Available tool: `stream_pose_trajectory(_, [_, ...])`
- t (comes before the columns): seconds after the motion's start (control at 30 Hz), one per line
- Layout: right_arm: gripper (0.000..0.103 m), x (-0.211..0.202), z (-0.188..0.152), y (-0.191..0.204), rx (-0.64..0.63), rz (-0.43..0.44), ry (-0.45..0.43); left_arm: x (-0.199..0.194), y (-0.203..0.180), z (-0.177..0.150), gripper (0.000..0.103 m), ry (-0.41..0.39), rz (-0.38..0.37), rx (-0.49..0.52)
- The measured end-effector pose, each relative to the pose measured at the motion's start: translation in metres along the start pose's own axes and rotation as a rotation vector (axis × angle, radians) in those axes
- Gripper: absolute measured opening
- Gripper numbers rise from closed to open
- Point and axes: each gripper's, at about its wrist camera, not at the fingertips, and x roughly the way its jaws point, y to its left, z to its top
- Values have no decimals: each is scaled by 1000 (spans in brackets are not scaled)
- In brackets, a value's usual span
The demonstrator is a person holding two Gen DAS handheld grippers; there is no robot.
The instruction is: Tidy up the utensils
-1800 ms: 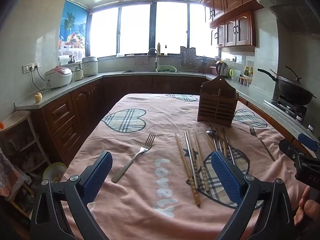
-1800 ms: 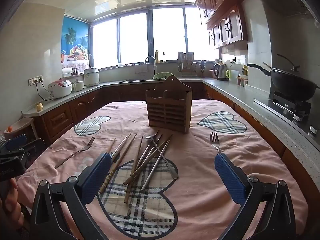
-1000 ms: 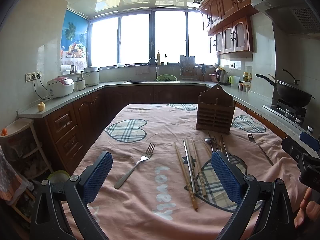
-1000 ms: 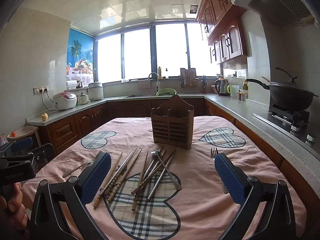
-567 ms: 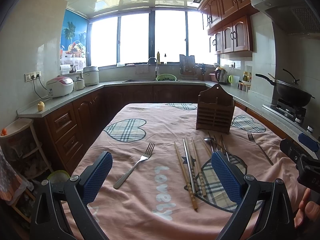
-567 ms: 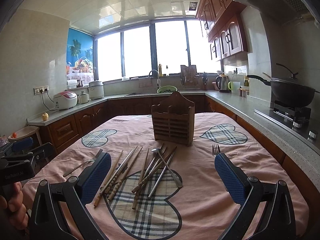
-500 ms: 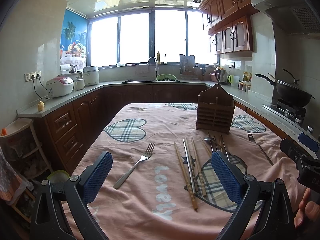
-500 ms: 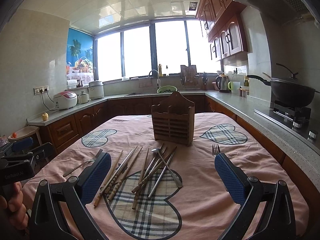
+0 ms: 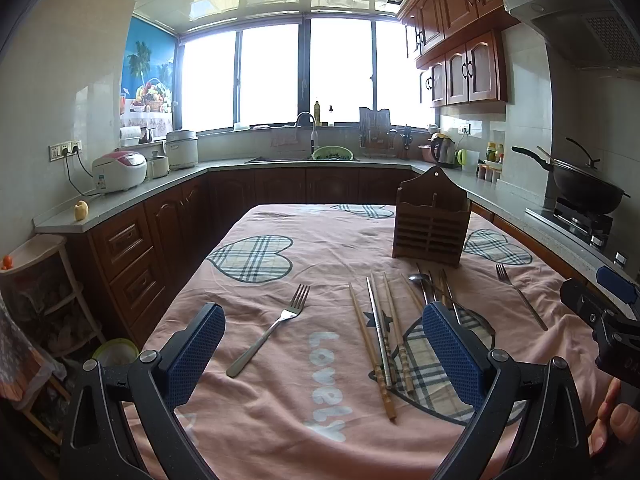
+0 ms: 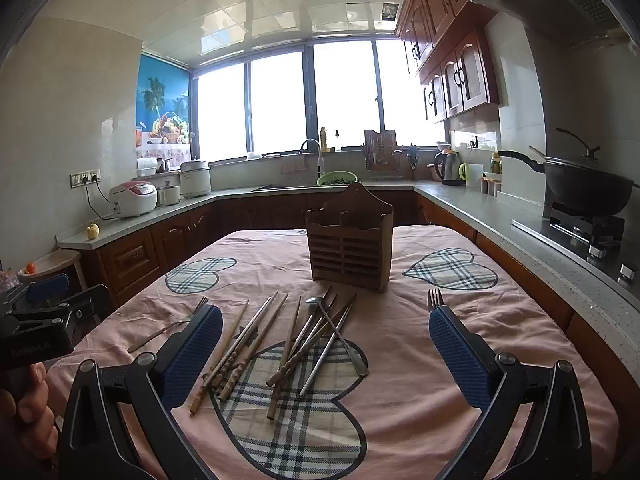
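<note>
Evidently no sorting has begun. The wooden utensil holder (image 10: 350,246) stands upright toward the far end of the table (image 10: 532,336), and nothing is visible projecting from its top in either view. All cutlery remains flat on the pink cloth.

Inventory, as seen:
- A loose heap of chopsticks (image 10: 256,340), wooden and metal, lies just in front of the holder; several cross one another.
- A metal spoon (image 10: 336,334) rests diagonally across that heap.
- One fork (image 9: 272,330) lies alone on the left side, well apart from the heap.
- A second fork (image 10: 435,300) lies on the right side, its handle hidden behind the right gripper's finger in the right wrist view.

The left gripper (image 9: 324,352) is spread wide and carries nothing; it hovers above the near end of the table, the isolated fork between its fingers in view. The right gripper (image 10: 326,354) is likewise spread wide and unloaded, aimed at the heap.

Remaining work, in my judgement: every piece must be lifted and stood in the holder.

Clearances: the cloth on both sides of the heap is bare, giving room to approach. The right-hand fork lies nearer the table's right edge. The crossed chopsticks may shift together when one is pulled.
</note>
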Motion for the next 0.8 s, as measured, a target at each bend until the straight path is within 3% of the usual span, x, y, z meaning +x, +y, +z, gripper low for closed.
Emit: stream_pose_trajectory(0.8, [103, 5, -3, 2, -1, 8, 18, 8, 1, -2, 100, 16, 0, -6])
